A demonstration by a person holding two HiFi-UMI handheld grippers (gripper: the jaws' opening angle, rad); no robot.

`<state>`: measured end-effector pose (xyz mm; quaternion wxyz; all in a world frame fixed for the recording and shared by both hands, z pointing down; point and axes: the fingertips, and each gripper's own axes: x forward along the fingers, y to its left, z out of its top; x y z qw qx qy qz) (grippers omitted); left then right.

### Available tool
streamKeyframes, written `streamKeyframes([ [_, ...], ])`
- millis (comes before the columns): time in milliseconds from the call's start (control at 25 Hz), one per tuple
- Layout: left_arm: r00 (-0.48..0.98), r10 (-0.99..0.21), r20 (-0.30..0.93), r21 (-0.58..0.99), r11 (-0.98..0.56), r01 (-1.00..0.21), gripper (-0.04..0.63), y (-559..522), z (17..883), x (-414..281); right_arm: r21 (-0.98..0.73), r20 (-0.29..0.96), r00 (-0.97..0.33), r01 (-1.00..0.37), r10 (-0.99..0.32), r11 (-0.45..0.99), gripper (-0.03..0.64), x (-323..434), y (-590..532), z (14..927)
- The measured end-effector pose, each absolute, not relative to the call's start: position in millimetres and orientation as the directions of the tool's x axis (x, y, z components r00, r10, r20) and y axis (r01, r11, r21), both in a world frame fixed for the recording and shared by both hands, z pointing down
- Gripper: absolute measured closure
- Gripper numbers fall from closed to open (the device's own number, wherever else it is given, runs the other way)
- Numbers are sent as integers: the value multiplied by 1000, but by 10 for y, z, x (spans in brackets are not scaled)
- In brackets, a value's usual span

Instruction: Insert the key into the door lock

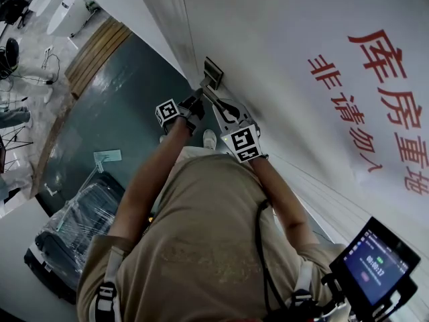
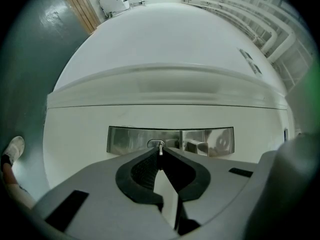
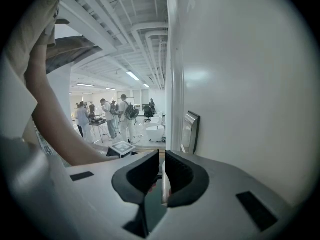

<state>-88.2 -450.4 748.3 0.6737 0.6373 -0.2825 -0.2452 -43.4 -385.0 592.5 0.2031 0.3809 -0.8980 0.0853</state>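
Progress check: the left gripper (image 2: 159, 156) has its jaws clenched on the key (image 2: 159, 149). The blade pokes out at 12 o'clock from the jaw tips, straight at the keyhole (image 2: 155, 143) in the shiny lock plate (image 2: 200, 140) on the white door (image 2: 165, 49). The tip is right at the slot. I honestly can't tell if it's a hair inside or just kissing the mouth. So I'd say pickup and lining up are done, and the actual push home is what's left, going gently so the blade doesn't skate off onto the plate.

The right gripper (image 3: 162, 159) sits just beside the door, with the plate at about 1 o'clock from its jaws. Those jaws are released, only a thin slit apart, and I can't make out anything gripped in there, so it looks like a spectator.

Containers: nothing much near the lock. The only one I see is a dark case (image 1: 74, 237) wrapped in clear plastic on the floor (image 1: 127, 106), at 8 o'clock in the head view. It's closed, so no idea what's in it.
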Motion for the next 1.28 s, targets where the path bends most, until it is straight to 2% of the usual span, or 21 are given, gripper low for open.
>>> streamKeyframes([
  [480, 721, -690, 64, 998, 64, -27, 561, -4527, 7501, -865, 5, 434, -619, -725, -655, 689, 578, -429, -3887, 5941],
  [680, 728, -680, 87, 996, 38, -84, 561, -4542, 7500, -864, 2, 436, -617, -727, -655, 686, 578, -447, -3899, 5951],
  [1040, 726, -684, 65, 996, 91, -3, 561, -4534, 7483, -846, -3, 439, -612, -733, -658, 680, 578, -436, -3891, 5980],
  [1280, 716, -694, 81, 996, 85, -30, 561, -4551, 7535, -879, -2, 435, -608, -738, -664, 675, 578, -415, -3899, 5984],
])
